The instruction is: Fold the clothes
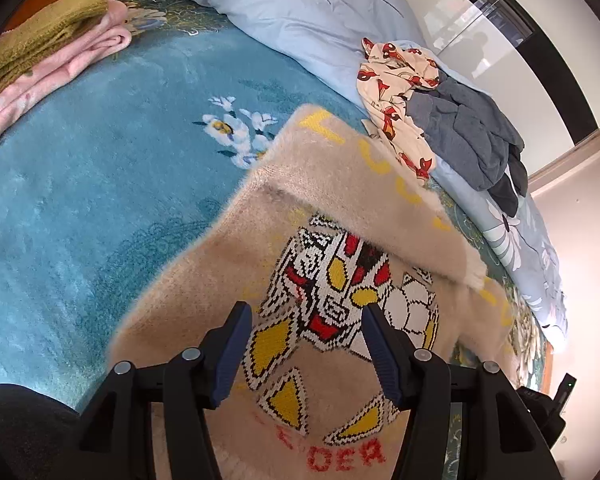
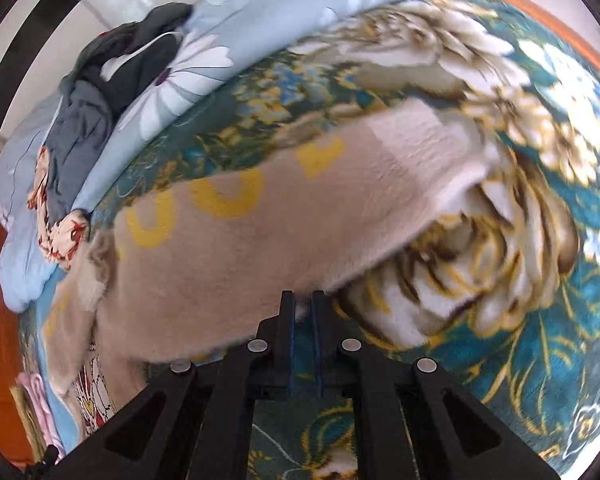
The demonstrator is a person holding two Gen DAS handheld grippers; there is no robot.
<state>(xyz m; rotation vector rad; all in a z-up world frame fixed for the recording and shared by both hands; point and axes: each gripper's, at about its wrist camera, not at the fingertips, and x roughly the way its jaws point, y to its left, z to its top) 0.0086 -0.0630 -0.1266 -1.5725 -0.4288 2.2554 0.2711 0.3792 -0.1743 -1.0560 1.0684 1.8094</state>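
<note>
Sweater (image 1: 228, 264) lies on blue blanket (image 1: 100, 184), one sleeve (image 1: 360, 184) folded across its printed front. Left gripper (image 1: 306, 312) hovers over the print, jaws spread, holding nothing. Right gripper (image 2: 303, 300) is clamped on the sleeve's near edge; unfolded clothes (image 1: 440, 120) are piled far right.

A bed is lying under a teal floral blanket (image 1: 80, 184). A beige sweater (image 1: 228, 264) is lying spread on the blanket, one sleeve (image 1: 364, 200) folded across it. A pale blue duvet (image 1: 300, 12) is bunching along the far side. Folded olive and pink clothes (image 1: 48, 48) are sitting at one corner. Crumpled patterned and grey clothes (image 1: 460, 128) are resting on the duvet.
</note>
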